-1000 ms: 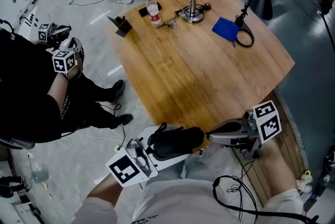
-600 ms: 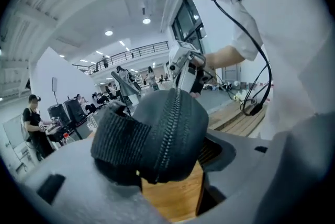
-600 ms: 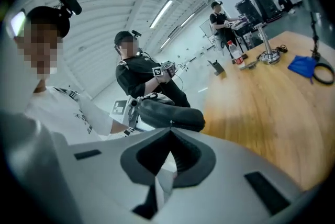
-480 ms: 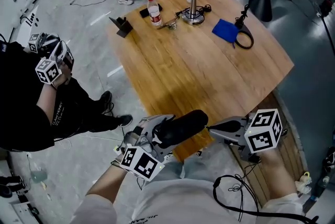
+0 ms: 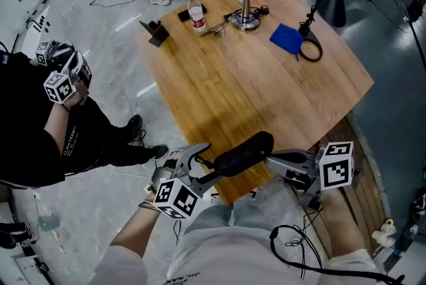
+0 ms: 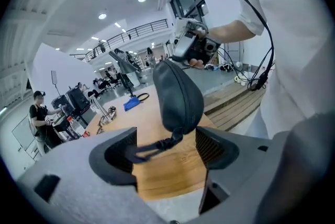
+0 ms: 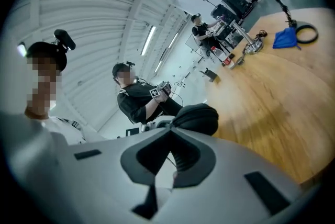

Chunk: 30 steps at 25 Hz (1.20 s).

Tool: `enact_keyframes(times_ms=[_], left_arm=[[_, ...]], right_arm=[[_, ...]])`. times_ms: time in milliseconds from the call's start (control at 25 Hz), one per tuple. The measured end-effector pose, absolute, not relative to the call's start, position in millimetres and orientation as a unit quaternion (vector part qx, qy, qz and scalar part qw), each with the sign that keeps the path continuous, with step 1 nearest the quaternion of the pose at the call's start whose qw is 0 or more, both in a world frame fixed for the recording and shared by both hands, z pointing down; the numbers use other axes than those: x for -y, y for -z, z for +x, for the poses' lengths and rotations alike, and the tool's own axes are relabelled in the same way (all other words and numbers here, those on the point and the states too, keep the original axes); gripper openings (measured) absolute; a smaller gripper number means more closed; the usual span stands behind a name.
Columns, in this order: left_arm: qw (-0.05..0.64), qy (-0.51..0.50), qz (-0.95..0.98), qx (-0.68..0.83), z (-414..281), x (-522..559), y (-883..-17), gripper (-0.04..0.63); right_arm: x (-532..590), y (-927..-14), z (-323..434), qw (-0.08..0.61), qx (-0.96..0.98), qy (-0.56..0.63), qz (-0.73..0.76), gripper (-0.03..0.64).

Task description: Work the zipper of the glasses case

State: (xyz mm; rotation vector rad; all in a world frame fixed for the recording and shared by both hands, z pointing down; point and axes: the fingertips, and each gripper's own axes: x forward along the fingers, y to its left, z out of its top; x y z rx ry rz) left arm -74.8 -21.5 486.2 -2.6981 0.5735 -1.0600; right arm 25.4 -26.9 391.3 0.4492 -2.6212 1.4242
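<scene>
Glasses case (image 5: 241, 152) is in the air at bottom centre of the head view, over the near edge of the table (image 5: 266, 77), not resting on it. Right gripper (image 5: 268, 157) has its jaws pressed together on the case's right end. It must be a thin bit, can't tell if seam or tab, but it's the only thing holding the case up. Left gripper (image 5: 202, 164) is at the case's other end with jaws opening. In the left gripper view the pull cord (image 6: 153, 146) off the case's tip hangs in the gap, lying toward the left-of-frame pad, with neither pad pressing it. Key geometry: the case's long axis runs lower left to upper right in the head view, straight along the line between the two grippers. The cord end points at the left gripper, so the left is the nearer tool for the zipper. My read: re-pinch the cord, then pull along that axis, away from the right gripper.
</scene>
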Motion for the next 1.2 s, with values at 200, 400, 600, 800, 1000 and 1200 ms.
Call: enact_keyframes(times_ms=[200,400,600,800,1000,1200], left_arm=[[0.112,0.363,-0.902,-0.207,-78,22,-481,0.353],[0.102,0.327,-0.909,-0.237,-24,14,-446,0.365],[0.024,0.309,-0.917,-0.25,-6,9,-449,0.39],[0.024,0.307,-0.916,-0.256,-18,18,-445,0.402],[0.127,0.369,-0.872,-0.295,-31,35,-445,0.366],[0.11,0.436,-0.855,-0.257,-38,33,-469,0.303]], right_arm=[[39,-375,26,0.031,0.875,-0.447,0.181,0.0],[41,-370,5,0.002,0.872,-0.442,0.212,0.0],[26,-367,-22,0.007,0.877,-0.444,0.182,0.0],[15,-372,-32,0.014,0.877,-0.449,0.17,0.0],[6,-371,-45,0.023,0.881,-0.444,0.159,-0.001],[9,-390,-33,0.118,0.904,-0.341,0.23,0.0]])
